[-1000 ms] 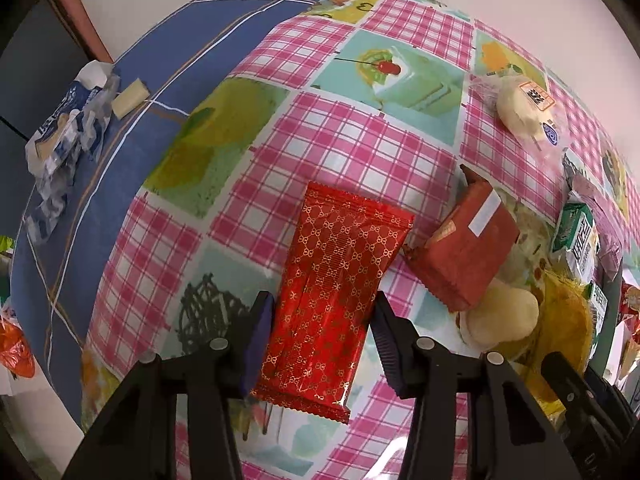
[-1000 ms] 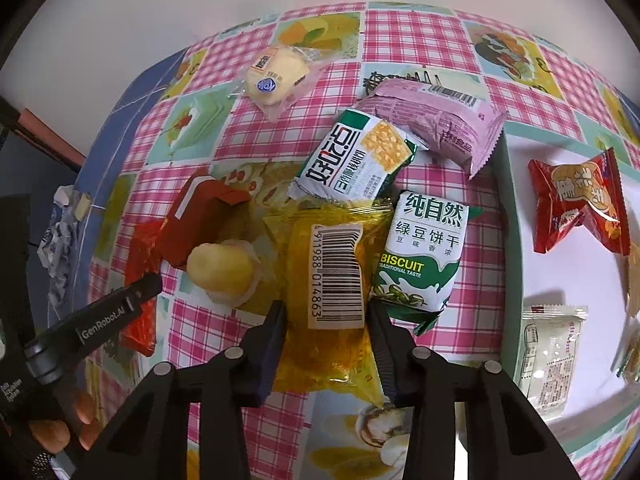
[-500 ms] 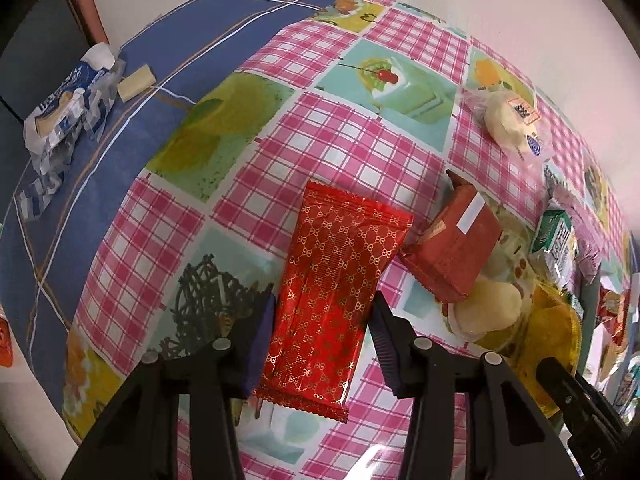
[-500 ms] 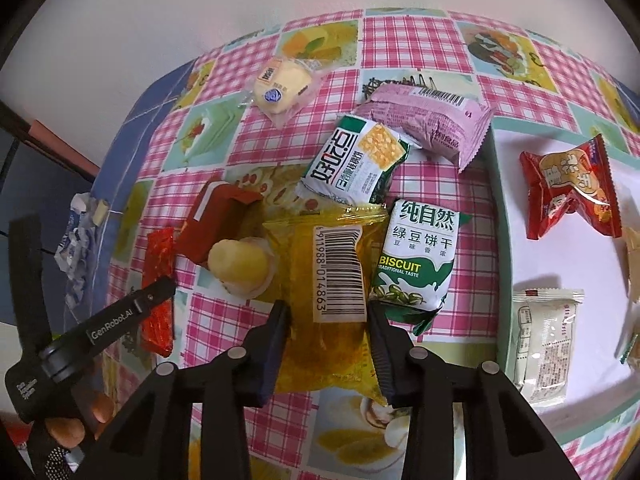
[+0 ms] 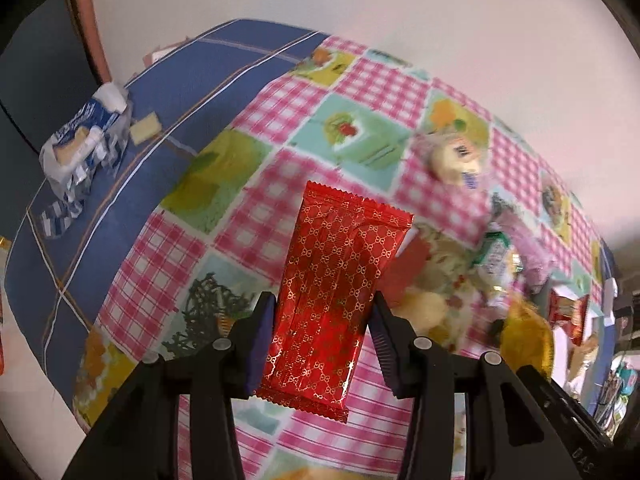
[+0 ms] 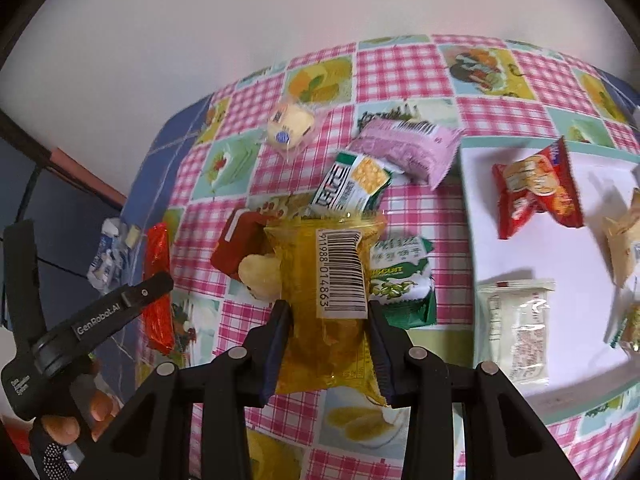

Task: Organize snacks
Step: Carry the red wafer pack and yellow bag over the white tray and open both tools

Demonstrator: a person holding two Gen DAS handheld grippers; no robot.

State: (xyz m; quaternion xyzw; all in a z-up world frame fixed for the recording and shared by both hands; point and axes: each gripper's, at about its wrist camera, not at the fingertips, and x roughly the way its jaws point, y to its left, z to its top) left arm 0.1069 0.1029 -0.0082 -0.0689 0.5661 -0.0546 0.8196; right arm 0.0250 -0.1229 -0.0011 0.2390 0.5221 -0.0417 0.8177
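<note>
Both packets have come up off the counter [image 6: 404, 68] since a second ago, each carried higher with the checked cloth now blurred beneath them. On the left, the fingers [image 5: 264, 336] of the left gripper [image 5: 322, 338] pinch the long red foil packet with a gold pattern [image 5: 336, 292] by its near half; its long axis runs away from the camera and leans slightly right, far end uppermost, near crimped edge hanging below the pads. Snacks to its right are smeared and hard to name. The right gripper [image 6: 328, 340] points steeply down, clamping the clear yellow bag with a barcode label [image 6: 326, 300], long axis running away from the camera, above the heap beside the white tray [image 6: 592, 264]. That bag covers part of the green biscuit pack [image 6: 404, 288].
</note>
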